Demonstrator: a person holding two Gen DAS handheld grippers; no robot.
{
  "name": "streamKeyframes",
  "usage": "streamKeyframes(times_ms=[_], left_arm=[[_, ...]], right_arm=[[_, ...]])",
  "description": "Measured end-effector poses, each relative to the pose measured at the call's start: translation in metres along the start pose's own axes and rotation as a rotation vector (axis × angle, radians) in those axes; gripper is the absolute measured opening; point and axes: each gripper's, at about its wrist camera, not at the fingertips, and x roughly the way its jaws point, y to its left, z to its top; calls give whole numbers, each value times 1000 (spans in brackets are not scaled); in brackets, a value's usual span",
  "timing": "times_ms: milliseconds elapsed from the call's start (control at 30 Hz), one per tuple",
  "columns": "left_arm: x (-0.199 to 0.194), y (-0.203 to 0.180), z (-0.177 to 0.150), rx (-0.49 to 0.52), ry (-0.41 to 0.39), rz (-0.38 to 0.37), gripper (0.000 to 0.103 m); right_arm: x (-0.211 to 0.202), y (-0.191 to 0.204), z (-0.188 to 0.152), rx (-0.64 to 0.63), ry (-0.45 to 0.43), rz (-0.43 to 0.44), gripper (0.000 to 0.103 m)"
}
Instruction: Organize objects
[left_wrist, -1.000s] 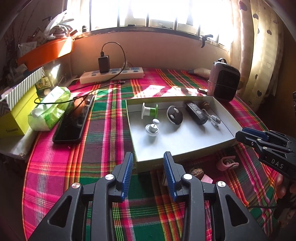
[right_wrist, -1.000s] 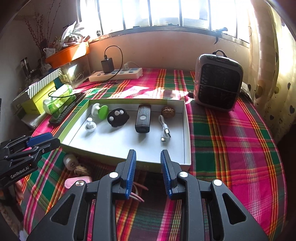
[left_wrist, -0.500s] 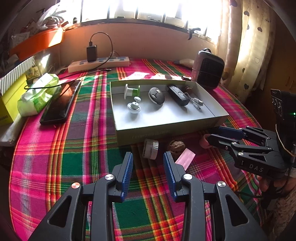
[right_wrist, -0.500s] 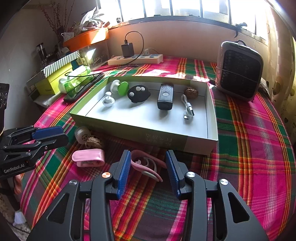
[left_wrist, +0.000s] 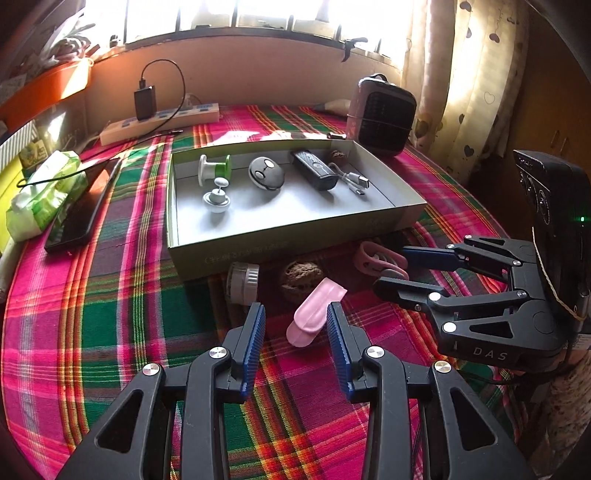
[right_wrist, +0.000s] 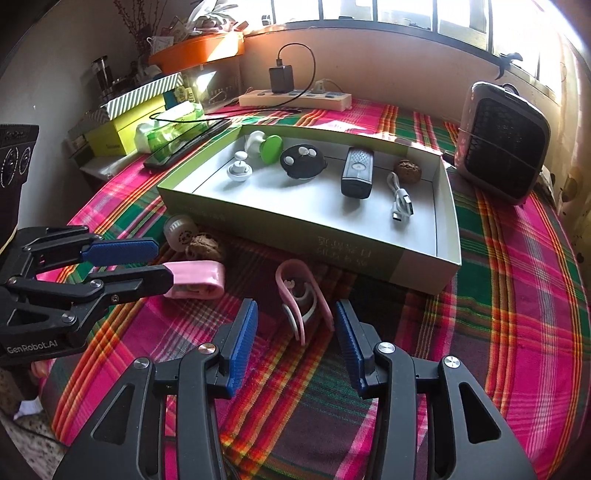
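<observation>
Both tools are apart and hold nothing. The left gripper (left_wrist: 295, 325) has its jaws on both sides of the near end of a flat pink case (left_wrist: 317, 311) that lies on the plaid tablecloth (left_wrist: 110, 314), and the right gripper (right_wrist: 294, 332) stands with its jaws around a pink ear-hook piece (right_wrist: 299, 299), also on the cloth. Both things are in front of the open box (left_wrist: 295, 247), outside it, next to a walnut (left_wrist: 301, 275) and a small white cylinder (left_wrist: 243, 282); inside the box there are already several small items in a row. I judge that the next step is to close on these two things and carry them over the front wall. The case lies at an angle between the jaws, so it may turn or slip out when they close. The ear-hook piece is thin and curved, and it could spring away or be caught only by one loop. The two tools are also near each other, so they may collide.
</observation>
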Motion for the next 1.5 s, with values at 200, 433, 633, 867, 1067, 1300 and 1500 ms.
streamKeyframes(times_ms=[200, 433, 633, 867, 1067, 1300, 1500], left_arm=[[9, -7, -2, 19, 29, -12, 33], [18, -15, 1, 48, 44, -14, 33], [25, -21, 4, 62, 54, -15, 33], [31, -23, 8, 59, 53, -13, 33], [32, -23, 9, 54, 47, 0, 32], [34, -25, 10, 55, 41, 42, 21], [34, -25, 11, 47, 41, 50, 16]], right_arm=[[4, 0, 6, -15, 5, -27, 45], [11, 1, 10, -31, 14, -74, 45], [11, -2, 8, -19, 11, -68, 39], [8, -7, 7, 0, 5, -80, 27], [6, -12, 5, 24, 5, -86, 25], [3, -13, 2, 37, 3, -85, 25], [2, -13, 0, 47, 2, -84, 25]])
